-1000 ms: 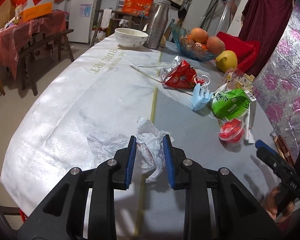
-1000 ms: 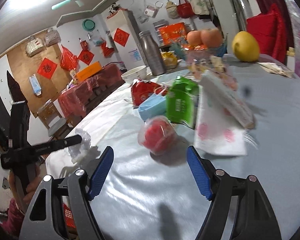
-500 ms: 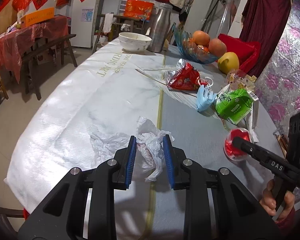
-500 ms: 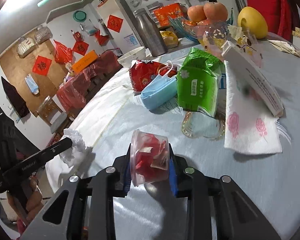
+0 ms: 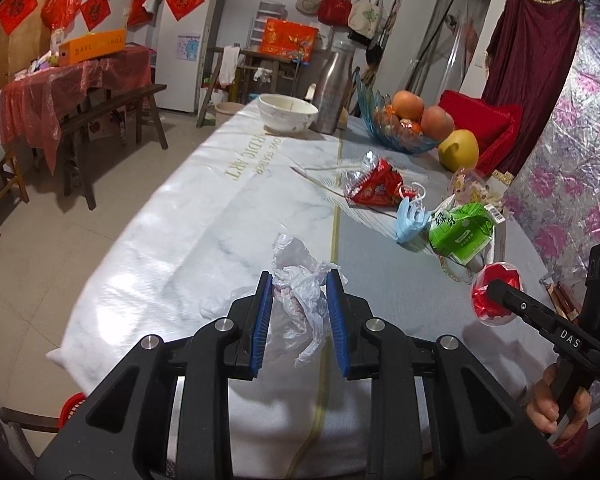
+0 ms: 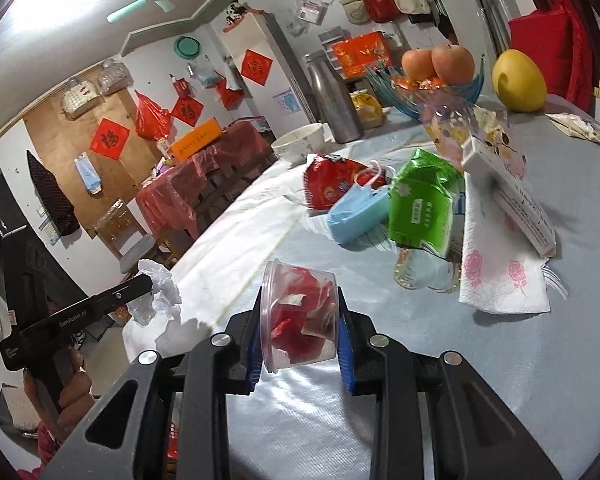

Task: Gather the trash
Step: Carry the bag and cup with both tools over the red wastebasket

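Marble-print table cover carries everything; largest to smallest below.

Remaining litter sits toward the table's right edge: red snack wrapper, blue face mask, green tissue pack, floral paper napkin under a flat white box. Fruit bowl, white bowl and steel flask at the far edge look like keepers, not trash.

Change vs 1.0 s ago: right gripper was spread wide around the clear plastic cup of red scraps standing on the table; now its pads are clamped on the cup walls and the cup is tilted, apparently lifted off the cover, near the right edge. Left gripper unchanged: pads closed on the crumpled white plastic bag, held above the near edge.

Meaning: both tools loaded, so two pieces collected, next step likely the drop-off. No bin clearly visible; a red rim below the near-left edge may be one, can't confirm.

Cup: thin transparent wall, open top, loose red wrapper bits inside – could spill if tipped further. Bag: limp, wrinkled, tail hanging below the pads.
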`<state>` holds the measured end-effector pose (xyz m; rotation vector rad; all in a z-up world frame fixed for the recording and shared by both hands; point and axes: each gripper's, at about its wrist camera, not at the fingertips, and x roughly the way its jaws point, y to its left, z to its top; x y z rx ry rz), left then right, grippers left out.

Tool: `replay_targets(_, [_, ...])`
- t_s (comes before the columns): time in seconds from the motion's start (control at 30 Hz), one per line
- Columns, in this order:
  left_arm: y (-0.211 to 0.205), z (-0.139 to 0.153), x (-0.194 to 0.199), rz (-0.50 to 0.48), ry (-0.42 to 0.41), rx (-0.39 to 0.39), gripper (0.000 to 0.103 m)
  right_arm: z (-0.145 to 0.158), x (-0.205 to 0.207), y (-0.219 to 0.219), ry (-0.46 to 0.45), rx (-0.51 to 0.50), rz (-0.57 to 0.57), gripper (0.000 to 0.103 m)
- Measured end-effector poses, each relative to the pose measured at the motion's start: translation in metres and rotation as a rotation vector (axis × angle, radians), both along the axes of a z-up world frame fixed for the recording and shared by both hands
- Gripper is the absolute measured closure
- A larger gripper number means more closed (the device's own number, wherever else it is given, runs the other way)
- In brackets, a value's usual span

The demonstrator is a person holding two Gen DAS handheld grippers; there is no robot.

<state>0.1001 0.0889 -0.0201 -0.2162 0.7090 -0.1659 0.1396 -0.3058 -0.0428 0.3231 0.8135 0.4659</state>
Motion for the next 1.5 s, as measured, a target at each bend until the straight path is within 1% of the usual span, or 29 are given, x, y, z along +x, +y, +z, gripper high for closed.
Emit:
replay_targets(0.17, [0.018, 0.012, -0.019, 0.023, -0.018, 0.001, 0.075, 0.008, -0.011, 0.009, -0.014, 0.011, 0.026, 0.073])
replay_targets(0.33, [0.045, 0.019, -0.042, 0.065, -0.024, 0.023, 0.075, 0.012, -0.021, 0.019, -0.015, 0.024, 0.050, 0.073])
replay_targets(0.43, [0.061, 0.019, -0.053, 0.092, -0.014, 0.045, 0.075, 0.011, -0.023, 0.026, -0.005, 0.033, 0.069, 0.073])
replay_targets(0.57, [0.091, 0.012, -0.071, 0.133, 0.027, 0.075, 0.075, 0.013, -0.028, 0.041, 0.001, 0.033, 0.101, 0.073])
replay_targets(0.63, [0.105, 0.007, -0.078, 0.151, 0.052, 0.086, 0.075, 0.015, -0.030, 0.048, -0.003, 0.025, 0.118, 0.073])
replay_targets(0.73, [0.133, -0.013, -0.091, 0.197, 0.118, 0.102, 0.075, 0.018, -0.033, 0.058, -0.007, 0.016, 0.137, 0.073])
replay_targets(0.87, [0.168, -0.044, -0.105, 0.243, 0.210, 0.064, 0.075, 0.020, -0.038, 0.074, 0.003, 0.008, 0.171, 0.073])
replay_targets(0.97, [0.188, -0.063, -0.111, 0.262, 0.260, 0.040, 0.075, 0.021, -0.040, 0.089, 0.011, -0.004, 0.199, 0.073])
replay_targets(1.1, [0.205, -0.082, -0.120, 0.273, 0.297, 0.028, 0.072, 0.022, -0.044, 0.113, 0.016, -0.032, 0.237, 0.073])
replay_targets(1.13, [0.207, -0.083, -0.122, 0.277, 0.297, 0.031, 0.064, 0.021, -0.045, 0.120, 0.019, -0.040, 0.251, 0.073])
replay_targets(1.17, [0.211, -0.085, -0.125, 0.286, 0.294, 0.034, 0.049, 0.021, -0.047, 0.127, 0.023, -0.046, 0.265, 0.073])
replay_targets(1.23, [0.216, -0.087, -0.130, 0.301, 0.279, 0.031, 0.035, 0.020, -0.050, 0.139, 0.030, -0.058, 0.293, 0.073])
replay_targets(1.4, [0.231, -0.083, -0.140, 0.326, 0.248, 0.021, 0.028, 0.016, -0.063, 0.178, 0.052, -0.093, 0.376, 0.073])
replay_targets(1.5, [0.242, -0.080, -0.146, 0.368, 0.232, 0.023, 0.019, 0.010, -0.072, 0.204, 0.070, -0.115, 0.441, 0.073])
